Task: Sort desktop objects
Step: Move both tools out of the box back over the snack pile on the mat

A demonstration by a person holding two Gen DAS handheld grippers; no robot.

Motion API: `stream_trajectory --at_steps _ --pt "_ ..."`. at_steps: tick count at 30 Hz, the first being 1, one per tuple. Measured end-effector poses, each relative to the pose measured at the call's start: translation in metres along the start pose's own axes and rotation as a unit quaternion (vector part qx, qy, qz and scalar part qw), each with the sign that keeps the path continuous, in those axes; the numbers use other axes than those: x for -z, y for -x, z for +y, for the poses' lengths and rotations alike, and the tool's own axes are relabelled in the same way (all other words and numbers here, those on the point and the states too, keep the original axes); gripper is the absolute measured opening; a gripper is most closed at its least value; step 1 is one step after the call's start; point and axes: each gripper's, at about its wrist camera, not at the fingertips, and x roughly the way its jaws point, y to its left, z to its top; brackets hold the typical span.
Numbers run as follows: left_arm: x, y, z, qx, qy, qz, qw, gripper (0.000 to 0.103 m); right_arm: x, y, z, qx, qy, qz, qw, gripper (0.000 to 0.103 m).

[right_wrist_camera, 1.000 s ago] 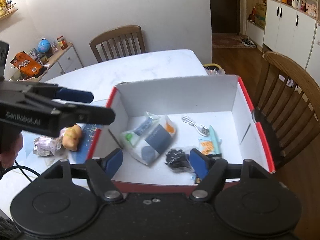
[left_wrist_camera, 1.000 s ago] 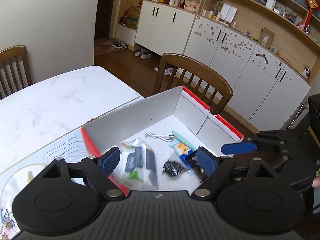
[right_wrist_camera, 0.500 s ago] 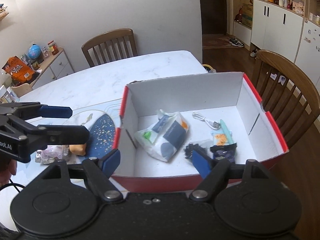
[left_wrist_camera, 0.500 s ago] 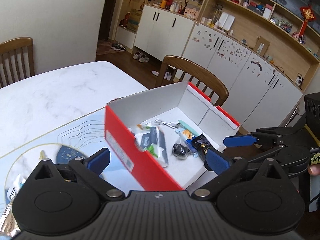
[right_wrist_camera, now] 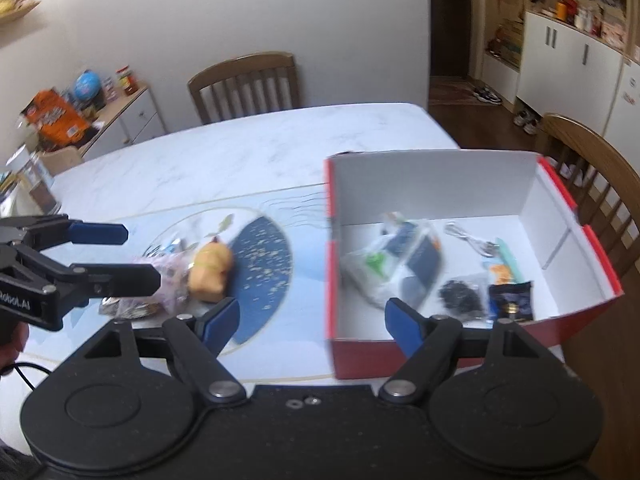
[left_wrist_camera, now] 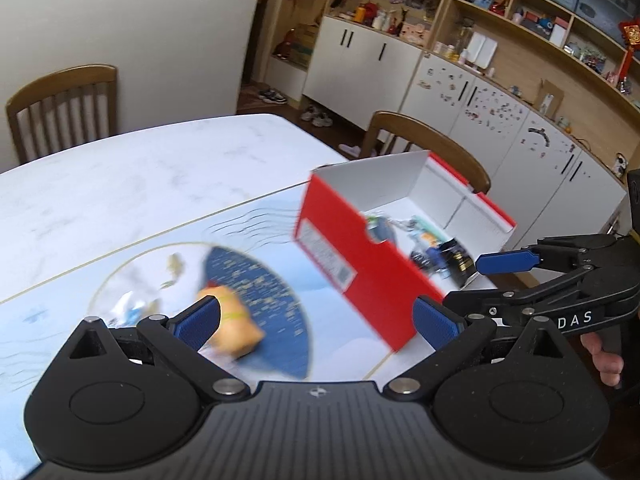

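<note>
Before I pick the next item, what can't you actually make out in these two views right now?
- Orange toy: left wrist view, motion-blurred, partly behind a left gripper finger.
- Crinkly packet beside it: right wrist view, left gripper fingers cover most of it; contents unreadable.
- Red box contents: blurred in both views; near wall hides the floor in left wrist view.
- Box label: text smeared.

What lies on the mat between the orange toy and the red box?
Only the mat's dark blue speckled patch lies between orange toy and red box, per the right wrist view.
</note>
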Motion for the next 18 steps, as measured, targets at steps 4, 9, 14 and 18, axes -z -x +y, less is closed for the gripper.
stream_trajectory --at_steps 4,9,14,18 --pt "0.014 0.015 0.016 -0.014 -0.013 0.001 0.9998 0.103 0.001 -0.009 0.029 -0.016 0.028 0.018 0.999 0.080" --pt "0.030 0.026 0.039 -0.027 -0.018 0.009 0.9994 0.103 0.000 -0.016 0.068 -0.027 0.084 0.037 0.995 0.080" --pt "0.044 0.033 0.059 -0.036 -0.004 0.009 0.9993 0.103 -0.002 -0.024 0.090 -0.033 0.104 0.045 0.993 0.080" --pt "0.053 0.035 0.073 -0.048 -0.005 0.011 0.9988 0.103 -0.005 -0.031 0.099 -0.032 0.108 0.047 0.993 0.080"
